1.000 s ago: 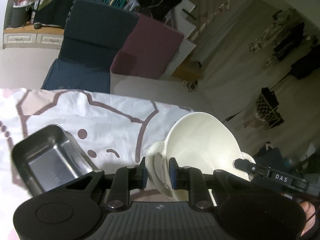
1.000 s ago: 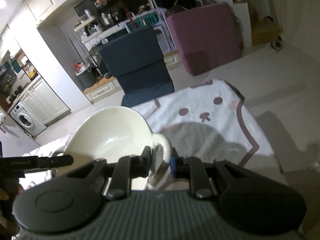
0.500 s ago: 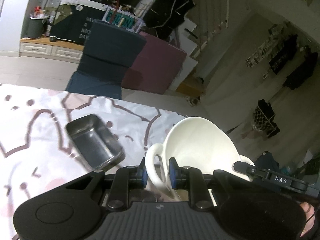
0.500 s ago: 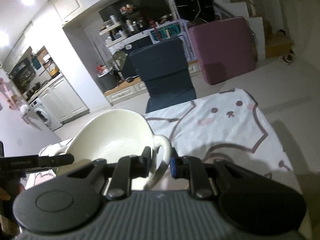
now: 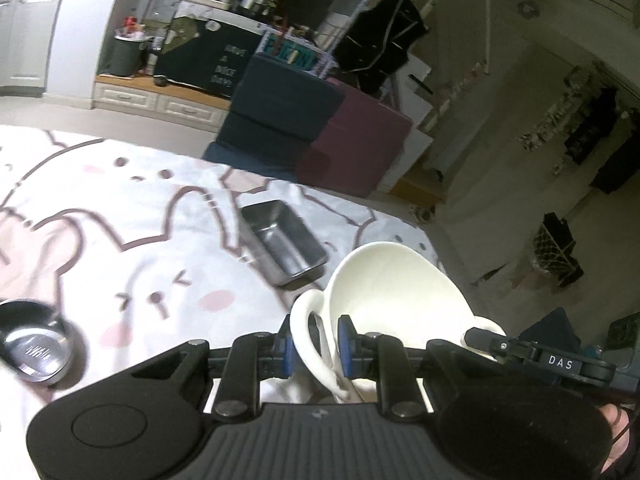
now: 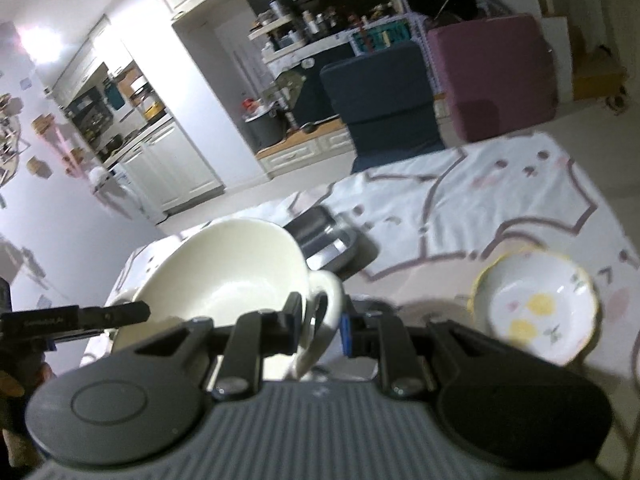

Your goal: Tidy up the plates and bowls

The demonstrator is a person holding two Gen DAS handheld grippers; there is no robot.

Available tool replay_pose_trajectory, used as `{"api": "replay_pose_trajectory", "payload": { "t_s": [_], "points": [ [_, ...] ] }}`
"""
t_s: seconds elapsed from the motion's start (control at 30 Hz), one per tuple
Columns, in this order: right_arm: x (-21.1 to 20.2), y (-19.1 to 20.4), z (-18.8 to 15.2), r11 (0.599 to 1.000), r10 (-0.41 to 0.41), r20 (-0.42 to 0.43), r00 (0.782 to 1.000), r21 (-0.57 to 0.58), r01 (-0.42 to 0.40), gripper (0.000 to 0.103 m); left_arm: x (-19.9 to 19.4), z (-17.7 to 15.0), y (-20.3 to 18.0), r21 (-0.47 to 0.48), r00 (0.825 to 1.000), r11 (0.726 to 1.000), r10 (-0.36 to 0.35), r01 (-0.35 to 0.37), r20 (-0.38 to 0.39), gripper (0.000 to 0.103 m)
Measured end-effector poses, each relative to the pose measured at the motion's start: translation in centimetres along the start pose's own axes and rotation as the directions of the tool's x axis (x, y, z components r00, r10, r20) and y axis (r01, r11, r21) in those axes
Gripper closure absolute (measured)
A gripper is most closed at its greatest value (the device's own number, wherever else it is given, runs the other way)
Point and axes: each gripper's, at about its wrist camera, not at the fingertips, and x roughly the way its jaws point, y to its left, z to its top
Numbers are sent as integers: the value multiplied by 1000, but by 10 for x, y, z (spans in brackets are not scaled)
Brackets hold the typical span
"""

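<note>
Two tongs share my cream bowl (image 5: 396, 292): my left tongs (image 5: 314, 346) pinch one loop handle, my right tongs (image 6: 320, 324) pinch the opposite handle, and the bowl hangs above the worktop (image 5: 120, 248). Beyond it sits a steel tray (image 5: 282, 242). I see a round steel cup (image 5: 34, 346) at left, and a flowered dish (image 6: 540, 306) lies to the right.

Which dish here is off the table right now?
The cream two-handled bowl: the left gripper and right gripper each clamp a handle. The steel tray, round steel bowl and lemon-print plate rest on the cloth.
</note>
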Motion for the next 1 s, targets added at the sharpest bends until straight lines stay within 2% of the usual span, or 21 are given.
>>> {"api": "replay_pose_trajectory", "payload": {
  "t_s": [0.23,0.47,0.63,1.0],
  "points": [
    [16,34,-25,999,45,-51,998,-27,-46,80,-31,-23,39,-37,999,999,32,-32,-2,81],
    [38,59,-48,996,61,-112,992,-51,-67,80,-41,-43,81,-98,998,994,51,-53,-22,81],
    [50,77,-65,995,50,-134,990,-75,-61,81,-39,-51,102,-120,998,991,54,-58,-40,80],
    [67,91,-75,990,6,-192,981,-134,-32,81,-16,-63,134,-152,991,986,54,-72,-122,79]
  ]
}}
